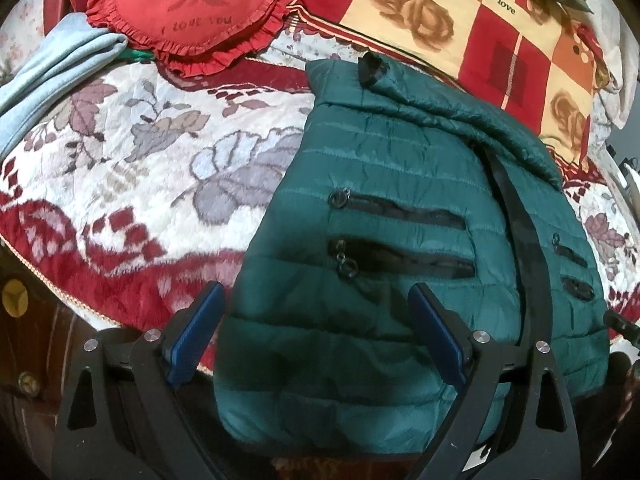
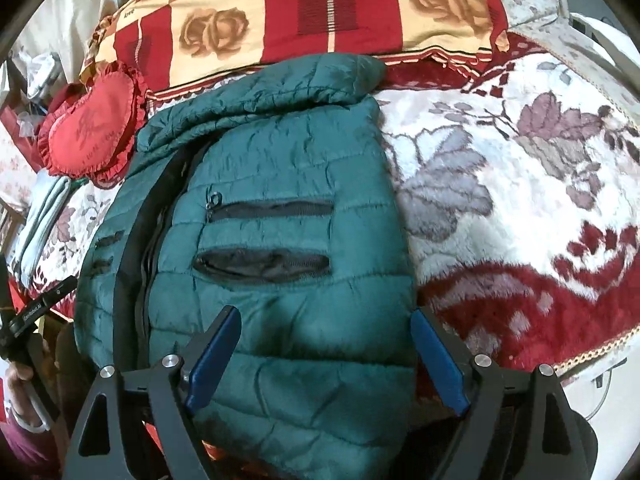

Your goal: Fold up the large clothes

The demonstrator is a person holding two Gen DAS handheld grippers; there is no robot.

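**Green puffer jacket laid flat on the bed, both grippers poised at its hem**

One quilted green jacket (image 1: 400,208) lies front-up on the bed's floral blanket (image 1: 132,160), its hood end toward the pillow (image 1: 460,28) and its hem at the near edge. The left gripper (image 1: 316,332) hovers above the hem on one side and the right gripper (image 2: 324,356) above the other; each has its jaws wide apart, with nothing clamped between them.

By its look the jacket is light, puffy and soft, with a slick shell. It will likely compress under the pads, spring back after a fold and slide easily, so a firm bite on the stitched hem corners or side seams seems better than a pinch of the loose padded panels. The central zipper (image 1: 516,216) is a stiffer line that may resist creasing.

Counted: one jacket, four zip pockets, one checked pillow, one red heart cushion (image 1: 188,4), one folded pale-blue garment (image 1: 56,76)
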